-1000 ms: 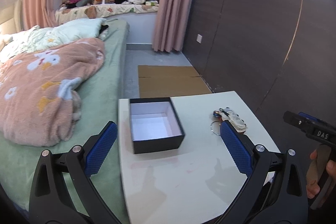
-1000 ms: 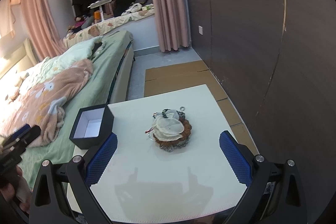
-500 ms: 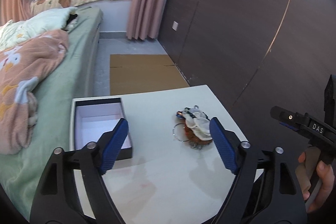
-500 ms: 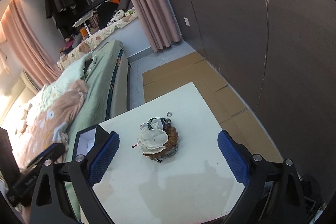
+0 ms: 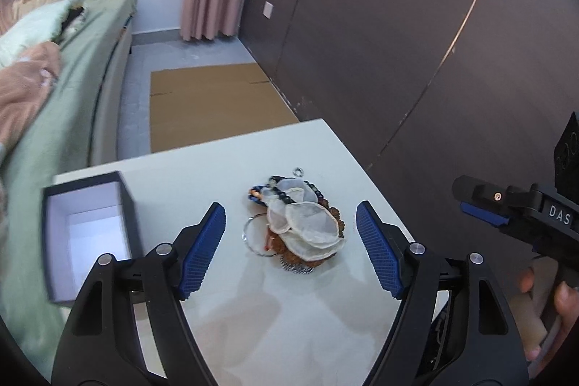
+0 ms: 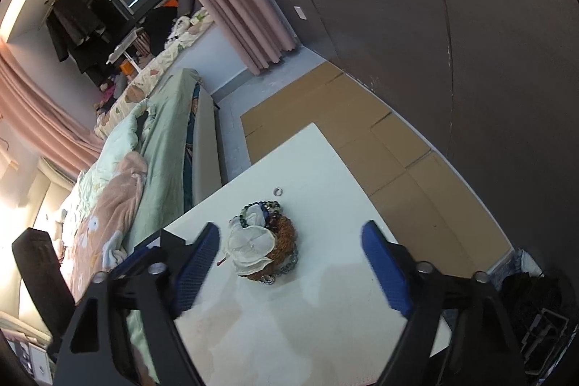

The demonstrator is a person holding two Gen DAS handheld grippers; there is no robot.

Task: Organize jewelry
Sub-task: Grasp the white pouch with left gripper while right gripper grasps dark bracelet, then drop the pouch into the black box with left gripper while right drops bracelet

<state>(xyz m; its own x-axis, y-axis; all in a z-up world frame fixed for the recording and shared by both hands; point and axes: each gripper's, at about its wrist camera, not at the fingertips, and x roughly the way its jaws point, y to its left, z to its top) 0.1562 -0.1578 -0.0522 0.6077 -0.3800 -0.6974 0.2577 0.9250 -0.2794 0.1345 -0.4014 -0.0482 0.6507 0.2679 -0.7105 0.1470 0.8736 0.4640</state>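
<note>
A pile of jewelry (image 5: 296,227), with bead bracelets, chains, a thin hoop and a white gauze pouch on top, lies on the white table (image 5: 325,331). It also shows in the right wrist view (image 6: 262,250). A small silver ring (image 6: 278,192) lies just beyond the pile. An open black box (image 5: 83,234) with a white lining stands at the table's left. My left gripper (image 5: 291,248) is open, with the pile between its fingers and slightly ahead. My right gripper (image 6: 291,266) is open and tilted, also facing the pile.
A bed with green sheet and pink blanket (image 6: 108,201) runs along the table's left side. Flattened cardboard (image 5: 206,104) lies on the floor beyond the table. A dark panelled wall (image 5: 398,24) stands to the right. The right gripper's body (image 5: 524,216) shows at the left view's right edge.
My left gripper has swung right from the black box until it frames the jewelry pile. My right gripper has tilted and moved closer to the pile. Both stay open.
</note>
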